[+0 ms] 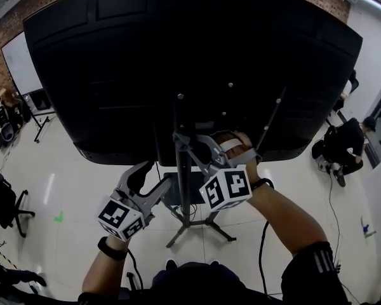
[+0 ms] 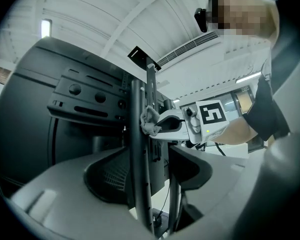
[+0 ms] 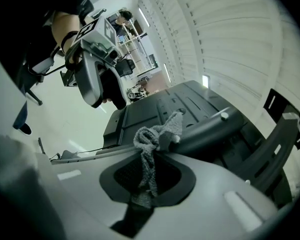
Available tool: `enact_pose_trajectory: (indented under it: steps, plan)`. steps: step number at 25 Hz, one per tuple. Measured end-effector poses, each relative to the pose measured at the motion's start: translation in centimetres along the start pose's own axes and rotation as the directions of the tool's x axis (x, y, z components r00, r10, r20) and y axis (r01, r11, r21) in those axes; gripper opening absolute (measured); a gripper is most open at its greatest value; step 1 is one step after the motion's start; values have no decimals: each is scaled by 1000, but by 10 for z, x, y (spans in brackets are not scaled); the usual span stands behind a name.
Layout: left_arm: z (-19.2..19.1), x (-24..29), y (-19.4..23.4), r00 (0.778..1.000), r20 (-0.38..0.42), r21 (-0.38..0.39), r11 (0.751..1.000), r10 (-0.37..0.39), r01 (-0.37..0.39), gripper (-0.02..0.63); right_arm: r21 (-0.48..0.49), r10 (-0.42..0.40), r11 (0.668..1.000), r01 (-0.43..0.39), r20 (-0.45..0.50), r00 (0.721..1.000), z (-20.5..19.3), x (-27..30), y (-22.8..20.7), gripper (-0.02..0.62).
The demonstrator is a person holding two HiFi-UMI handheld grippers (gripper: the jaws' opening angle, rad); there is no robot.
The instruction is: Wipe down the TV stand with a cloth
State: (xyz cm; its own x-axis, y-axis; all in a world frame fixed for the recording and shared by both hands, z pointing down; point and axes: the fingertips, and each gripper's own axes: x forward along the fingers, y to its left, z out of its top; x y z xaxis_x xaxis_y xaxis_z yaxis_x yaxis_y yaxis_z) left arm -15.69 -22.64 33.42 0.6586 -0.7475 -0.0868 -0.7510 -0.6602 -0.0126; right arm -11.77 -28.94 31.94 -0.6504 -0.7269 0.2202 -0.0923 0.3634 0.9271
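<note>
Wiping step, I judge: my right hand-held gripper (image 1: 202, 148) pinching cloth (image 3: 149, 149) against TV stand pole (image 2: 139, 134). Left hand-held gripper (image 1: 153, 178) spread, straddling pole. Next: slide cloth along pole, keeping pressure.

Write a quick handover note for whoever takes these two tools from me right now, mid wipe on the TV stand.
Left tool: open, holding nothing; the stand's pole shows in its gap.
Right tool: shut on the grey cloth, which is pressed against the pole behind the TV.
Done: wiping is under way on the pole; how much is clean cannot be told.
Left: probably the rest of the pole and the base legs.
</note>
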Motion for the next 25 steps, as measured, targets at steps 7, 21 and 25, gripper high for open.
enact_pose_trajectory:
  steps: [7, 21, 25]
  plan:
    - [-26, 0, -1, 999, -30, -32, 999, -28, 27, 272, 39, 52, 998, -51, -22, 998, -2, 6, 33, 35]
    - [-101, -8, 5, 982, -97, -81, 984, -165, 158, 276, 97, 167, 983, -156, -125, 978, -23, 39, 136, 35]
    - [-122, -10, 5, 977, -113, -85, 982, -180, 171, 279, 132, 118, 986, -100, -140, 983, -23, 40, 138, 35]
